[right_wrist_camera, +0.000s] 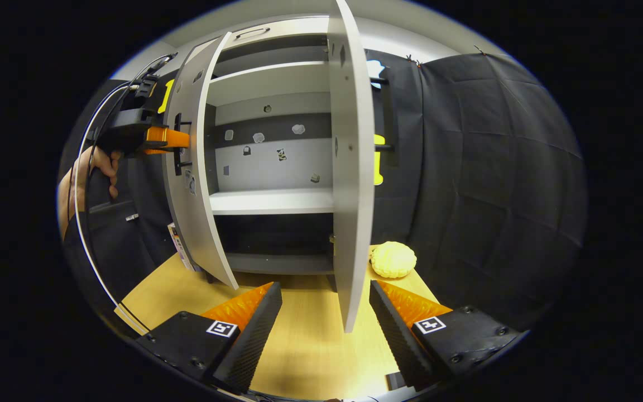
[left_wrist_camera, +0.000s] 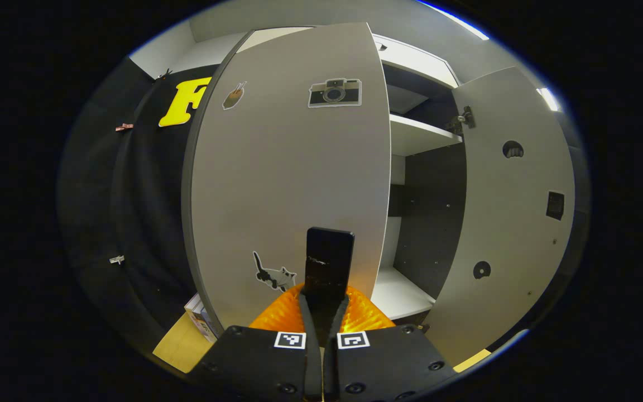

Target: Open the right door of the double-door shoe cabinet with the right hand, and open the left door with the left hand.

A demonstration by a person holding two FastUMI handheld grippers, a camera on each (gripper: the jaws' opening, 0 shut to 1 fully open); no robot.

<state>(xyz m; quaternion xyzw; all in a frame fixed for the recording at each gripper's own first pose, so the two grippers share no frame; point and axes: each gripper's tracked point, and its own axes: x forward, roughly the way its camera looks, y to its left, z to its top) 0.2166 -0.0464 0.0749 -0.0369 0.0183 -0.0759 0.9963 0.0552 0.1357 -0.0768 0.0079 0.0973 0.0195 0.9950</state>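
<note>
Black cloth is walling the booth as I am working both doors of the shoe cabinet (right_wrist_camera: 271, 201) on the wooden tabletop (right_wrist_camera: 310, 340).

I am clamping my left tongs (left_wrist_camera: 328, 268) on the left door's handle (left_wrist_camera: 330, 259); my right tongs (right_wrist_camera: 326, 304) are standing apart around the right door's (right_wrist_camera: 349, 184) lower edge, not gripping it. Both grey doors are hanging well open, and the left door (left_wrist_camera: 288, 178) is carrying stickers. I judge them stiff, light panels swinging on hinges; the handle or free edge is giving the best hold.
</note>
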